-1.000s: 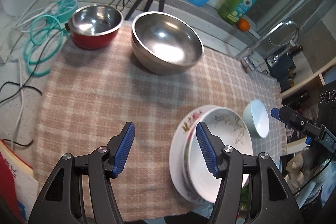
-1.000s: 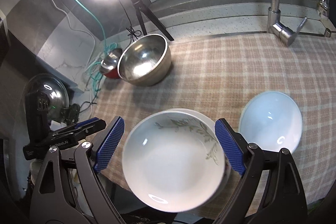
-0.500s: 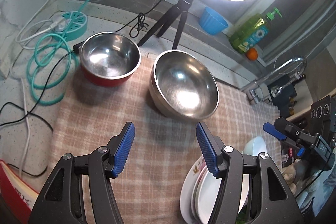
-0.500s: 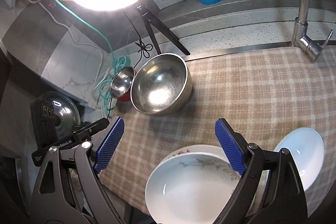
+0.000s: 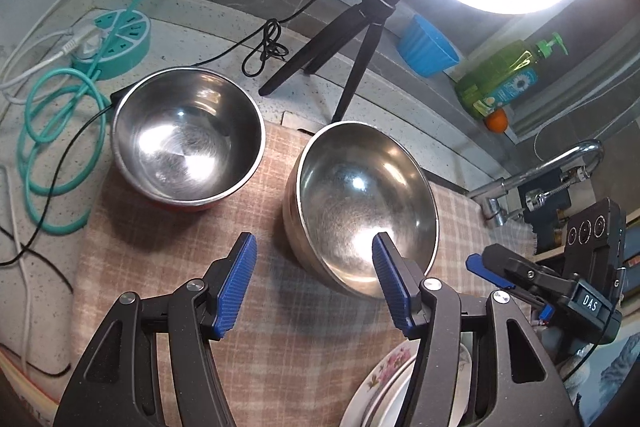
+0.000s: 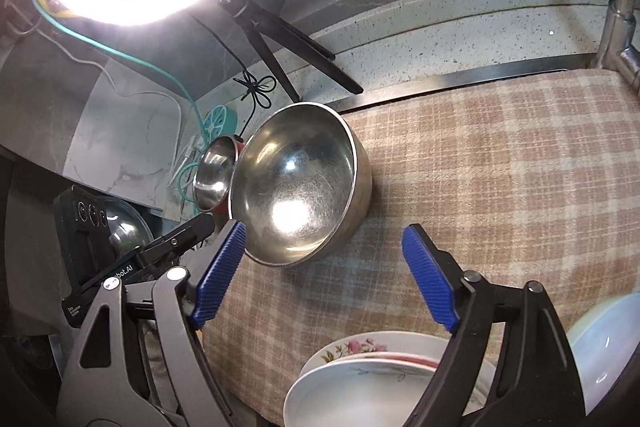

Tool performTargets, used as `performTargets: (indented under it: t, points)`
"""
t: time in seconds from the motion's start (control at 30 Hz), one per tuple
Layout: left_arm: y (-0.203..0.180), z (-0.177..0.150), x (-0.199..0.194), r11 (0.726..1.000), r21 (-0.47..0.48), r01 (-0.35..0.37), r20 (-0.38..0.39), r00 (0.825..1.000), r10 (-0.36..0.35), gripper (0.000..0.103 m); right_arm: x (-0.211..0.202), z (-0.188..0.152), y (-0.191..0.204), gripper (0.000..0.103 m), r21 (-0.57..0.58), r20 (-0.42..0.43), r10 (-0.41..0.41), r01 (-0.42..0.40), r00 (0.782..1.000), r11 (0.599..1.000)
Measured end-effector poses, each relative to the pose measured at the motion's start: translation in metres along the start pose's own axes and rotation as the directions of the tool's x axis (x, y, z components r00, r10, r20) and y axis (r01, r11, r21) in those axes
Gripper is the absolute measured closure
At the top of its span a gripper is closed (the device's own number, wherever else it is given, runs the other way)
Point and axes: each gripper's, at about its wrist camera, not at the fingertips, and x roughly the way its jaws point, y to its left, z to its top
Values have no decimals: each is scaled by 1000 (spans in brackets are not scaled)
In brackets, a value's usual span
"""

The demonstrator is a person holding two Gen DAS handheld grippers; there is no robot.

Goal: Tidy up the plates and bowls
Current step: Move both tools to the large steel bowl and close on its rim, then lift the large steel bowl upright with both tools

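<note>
Ahead of the blue-padded left gripper (image 5: 312,283) sat a silver steel bowl (image 5: 360,203) and, left of it, a red-sided one (image 5: 188,143), both on a pink-and-cream checked cloth (image 6: 500,187). Beneath the right gripper's (image 6: 324,275) fingers lay a white plate with pink flowers (image 6: 360,345).

Surface: speckled counter (image 5: 192,39)
Cover: checked cloth (image 6: 500,187)
On cloth: steel bowl (image 5: 360,203), red-sided bowl (image 5: 188,143), stacked plates (image 6: 360,375), pale bowl (image 6: 604,351)
On counter: tripod (image 5: 352,31), power strip (image 5: 120,43)
</note>
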Motion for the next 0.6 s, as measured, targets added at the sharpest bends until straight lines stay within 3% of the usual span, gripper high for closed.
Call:
performTargets:
  t: [0.07,0.17,0.3,0.57,0.6]
  points:
    - [2,2,7,1000,-13,8,-15,1000,-9,45,8,3,-2,22,6,-9,-3,3,1000,1000]
    - [5,2,16,999,-32,14,-32,999,-15,48,20,6,-5,35,22,-31,3,-2,1000,1000]
    - [6,4,24,999,-31,12,-47,999,-13,55,32,9,-7,37,19,-52,-6,7,999,1000]
    - [7,7,35,1000,-23,13,-71,997,-15,79,50,11,-6,57,-1,-92,-35,35,995,999]
    - [7,7,36,1000,-21,15,-72,997,-17,80,52,11,-5,63,-6,-96,-37,37,995,999]
